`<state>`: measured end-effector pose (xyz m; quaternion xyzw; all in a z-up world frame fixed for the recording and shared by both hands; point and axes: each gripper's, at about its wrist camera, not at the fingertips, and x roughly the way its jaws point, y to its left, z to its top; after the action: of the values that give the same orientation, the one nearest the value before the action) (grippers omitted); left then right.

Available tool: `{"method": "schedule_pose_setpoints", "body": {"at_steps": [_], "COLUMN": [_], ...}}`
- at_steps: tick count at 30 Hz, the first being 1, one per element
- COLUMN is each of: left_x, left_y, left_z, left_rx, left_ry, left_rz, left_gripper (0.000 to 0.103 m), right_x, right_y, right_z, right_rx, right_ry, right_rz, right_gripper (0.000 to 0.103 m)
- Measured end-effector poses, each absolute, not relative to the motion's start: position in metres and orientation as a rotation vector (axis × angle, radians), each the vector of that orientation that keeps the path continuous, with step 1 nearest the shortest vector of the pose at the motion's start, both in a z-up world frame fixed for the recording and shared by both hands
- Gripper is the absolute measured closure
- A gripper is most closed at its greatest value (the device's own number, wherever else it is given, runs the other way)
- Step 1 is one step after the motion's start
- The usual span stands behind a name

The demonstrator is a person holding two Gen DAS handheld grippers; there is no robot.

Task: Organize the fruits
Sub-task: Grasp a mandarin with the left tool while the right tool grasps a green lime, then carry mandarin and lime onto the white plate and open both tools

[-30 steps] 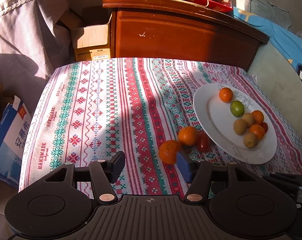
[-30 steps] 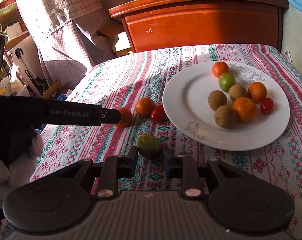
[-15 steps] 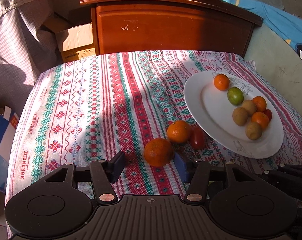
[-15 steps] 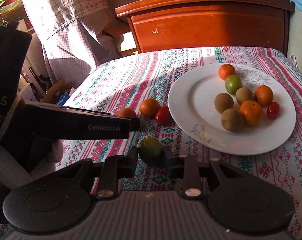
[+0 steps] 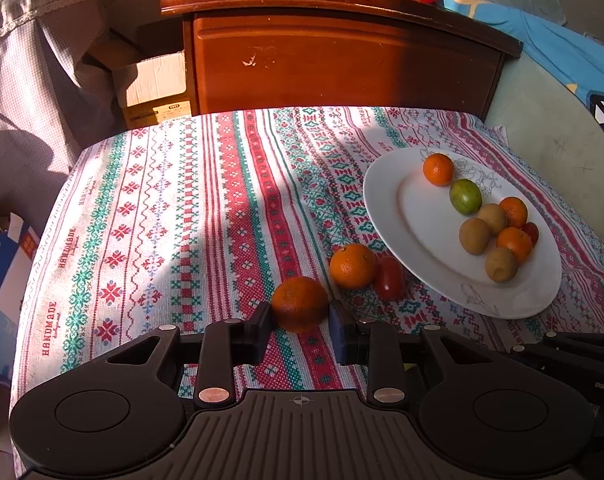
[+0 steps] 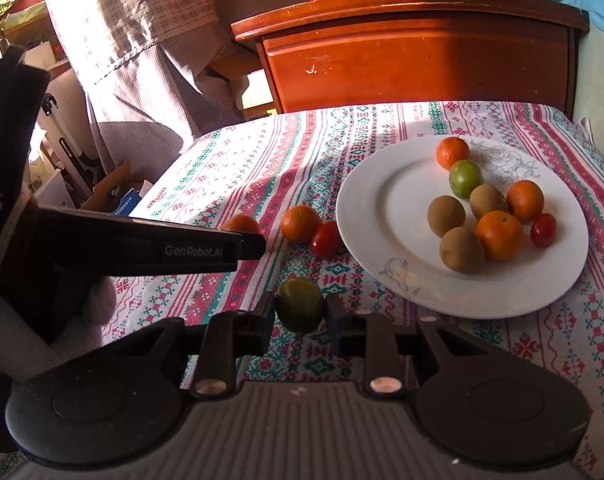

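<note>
Now the left gripper [image 5: 299,322], spread a second ago, is closing on the orange [image 5: 299,303].

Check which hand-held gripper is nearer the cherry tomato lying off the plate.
Left. The left hand-held gripper, closing on an orange, sits just near-left of the cherry tomato. The right hand-held gripper, clamping a green fruit, is farther back.

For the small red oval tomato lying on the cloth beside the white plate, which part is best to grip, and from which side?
Grip the small red oval tomato across its narrow middle, coming from above and the near side. It lies on its side, apparently touching a round orange mandarin, with the white plate's rim close opposite, so a side approach looks crowded. Its smooth skin probably wants a gentle squeeze.
</note>
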<state>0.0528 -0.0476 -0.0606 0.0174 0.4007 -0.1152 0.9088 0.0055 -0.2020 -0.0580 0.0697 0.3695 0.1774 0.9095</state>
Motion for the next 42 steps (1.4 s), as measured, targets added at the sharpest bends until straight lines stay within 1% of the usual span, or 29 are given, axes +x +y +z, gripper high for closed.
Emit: {"method": "schedule_pose_setpoints", "body": {"at_steps": [12,22,28,42], "left_x": [0.057,0.07,0.08,0.103], "left_y": [-0.041,-0.066,-0.087,-0.119], "left_z": [-0.028,-0.004,-0.004,-0.032], "left_rx": [-0.058,-0.088,-0.088,-0.086], "left_ry": [0.768,0.72,0.718,0.782], "left_rz": [-0.245,-0.315,-0.35,-0.38], "left_gripper": [0.075,0.075,0.075,0.075], "right_x": [0.016,0.041,0.062,0.089], "right_y": [-0.232,-0.287,-0.307,-0.32], "right_z": [-0.023,-0.001,-0.007,-0.038], "right_rx": [0.198,0.281,0.32,0.334], "right_ry": [0.656,0.609,0.625,0.697], "right_rz": [0.292,0.163,0.127,0.095], "right_gripper": [0.076,0.076,0.076,0.075]}}
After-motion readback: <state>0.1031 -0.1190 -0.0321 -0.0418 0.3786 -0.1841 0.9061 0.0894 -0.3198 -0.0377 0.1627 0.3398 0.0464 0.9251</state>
